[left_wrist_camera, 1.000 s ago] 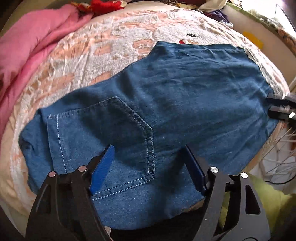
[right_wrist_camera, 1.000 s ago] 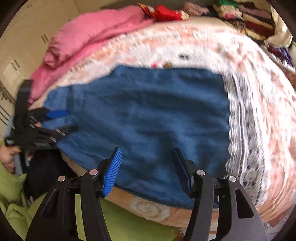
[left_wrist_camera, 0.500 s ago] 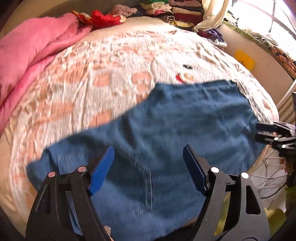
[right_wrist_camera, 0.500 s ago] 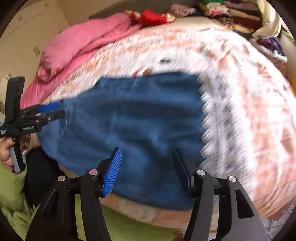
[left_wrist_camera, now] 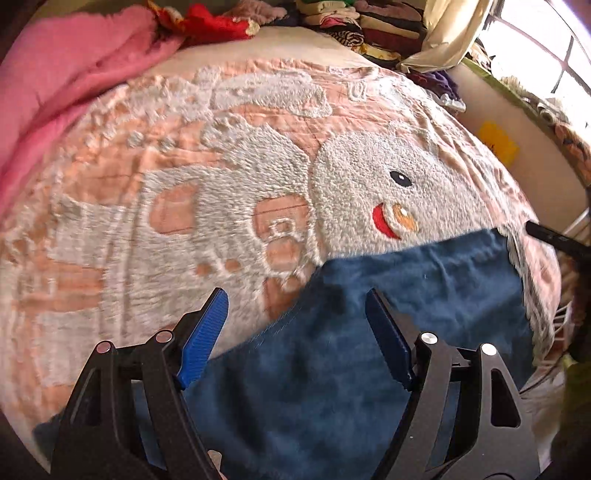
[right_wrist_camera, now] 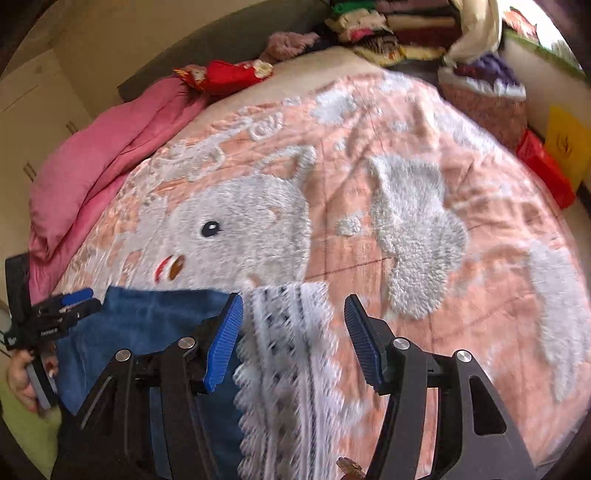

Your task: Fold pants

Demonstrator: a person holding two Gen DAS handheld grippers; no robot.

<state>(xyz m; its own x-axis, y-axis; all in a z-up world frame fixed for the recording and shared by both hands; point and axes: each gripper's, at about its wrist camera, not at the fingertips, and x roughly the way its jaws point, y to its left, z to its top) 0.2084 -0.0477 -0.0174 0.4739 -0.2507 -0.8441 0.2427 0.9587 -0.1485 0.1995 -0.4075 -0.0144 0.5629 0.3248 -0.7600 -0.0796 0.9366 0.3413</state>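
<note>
Both tongs, left [left_wrist_camera: 295, 328] and right [right_wrist_camera: 293, 332], are held agape, nothing gripped. The pants [left_wrist_camera: 332, 369] are spread beneath them on the blanket [left_wrist_camera: 221, 192]; their lace hem [right_wrist_camera: 288, 369] is blurred. Beyond, clothes [right_wrist_camera: 388, 33] are stacked.

Both of our grippers are wide open right now, nothing pinched in either one. Our left gripper [left_wrist_camera: 297, 314] has its blue pads spread well apart, black arms angling out from the bottom of its own view. From the right wrist cam we can also see it off at the left edge [right_wrist_camera: 79, 301], and there its fingers look close together, held in our left hand [right_wrist_camera: 22, 373]. Our right gripper [right_wrist_camera: 293, 321] is the same deal: blue ribbed pads [right_wrist_camera: 223, 341] far apart, gap empty between them.
</note>
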